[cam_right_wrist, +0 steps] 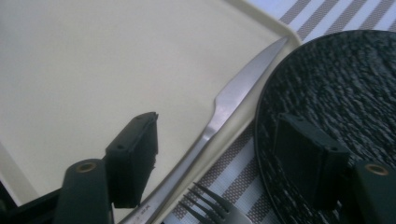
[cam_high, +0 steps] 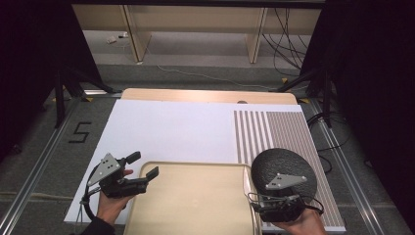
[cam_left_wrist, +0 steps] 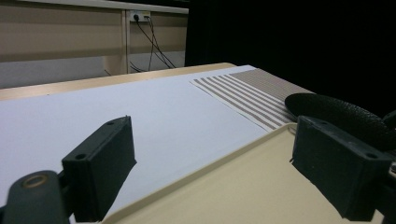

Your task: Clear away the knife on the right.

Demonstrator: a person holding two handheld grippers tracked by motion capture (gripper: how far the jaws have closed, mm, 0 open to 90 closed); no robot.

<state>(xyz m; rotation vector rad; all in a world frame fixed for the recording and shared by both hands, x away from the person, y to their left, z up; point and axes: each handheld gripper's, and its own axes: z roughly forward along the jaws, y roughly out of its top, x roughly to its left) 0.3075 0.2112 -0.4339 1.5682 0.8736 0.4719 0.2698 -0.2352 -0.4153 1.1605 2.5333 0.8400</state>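
Observation:
A beige tray [cam_high: 195, 165] lies at the table's near edge, with a black textured plate [cam_high: 284, 161] to its right on a striped placemat [cam_high: 274, 129]. My left gripper [cam_high: 142, 165] hovers open over the tray's near-left corner, its jaws [cam_left_wrist: 210, 154] wide apart with nothing between them. My right gripper [cam_high: 276, 198] is over the gap between tray and plate, jaws [cam_right_wrist: 217, 126] open. Below them a silver knife [cam_right_wrist: 233, 98] rests along the tray's right rim [cam_right_wrist: 261, 18]. A fork [cam_right_wrist: 210, 205] lies on the placemat beside the plate [cam_right_wrist: 336, 93]. Neither gripper touches the cutlery.
A white sheet [cam_high: 171, 129] covers most of the wooden table [cam_high: 205, 95] beyond the tray. Black stands and cables sit on the floor around the table, with wooden furniture legs farther back.

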